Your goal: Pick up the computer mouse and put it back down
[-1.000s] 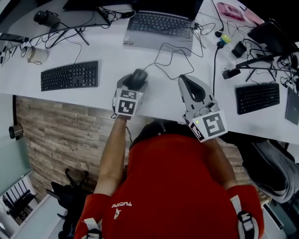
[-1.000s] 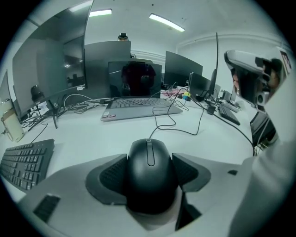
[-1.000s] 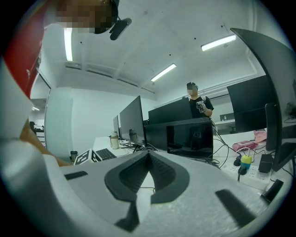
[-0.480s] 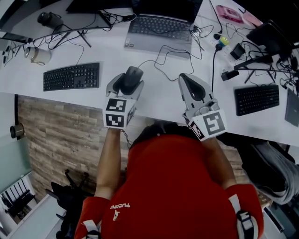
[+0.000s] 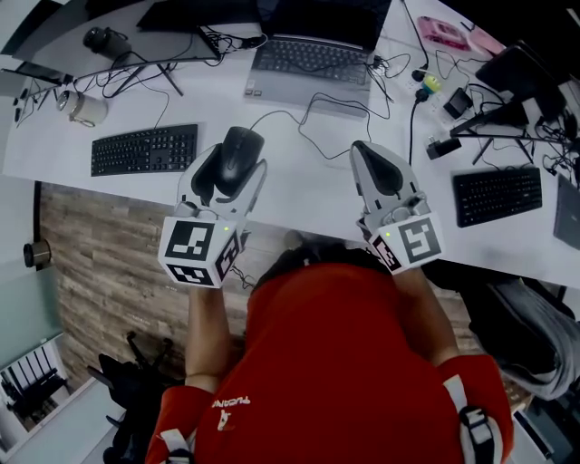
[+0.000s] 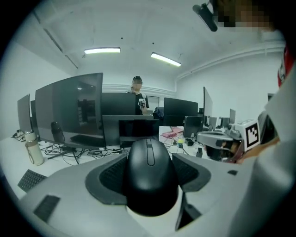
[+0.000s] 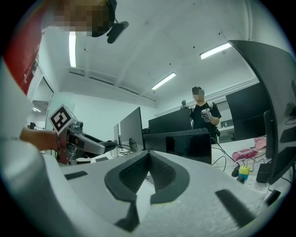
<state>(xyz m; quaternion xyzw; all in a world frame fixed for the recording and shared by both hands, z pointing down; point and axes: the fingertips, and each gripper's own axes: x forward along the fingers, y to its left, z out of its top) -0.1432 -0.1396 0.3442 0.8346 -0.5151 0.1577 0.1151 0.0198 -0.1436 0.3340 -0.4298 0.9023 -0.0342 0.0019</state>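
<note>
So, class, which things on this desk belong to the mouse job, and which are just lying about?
Job in hand:
- computer mouse, held
- left gripper, shut on it

Lying about:
- laptop
- left keyboard
- right keyboard
- white bottle
- right gripper, shut and empty, idle

I can't see computer mouse (image 5: 240,145) flanks or underside, my left hand-held gripper (image 5: 235,169) jaws cover them. Laptop (image 5: 313,59) screen cut off at head view top. My torso covers bench (image 5: 299,186) near edge. Pink item (image 5: 449,25) upper right: too small to identify.
</note>
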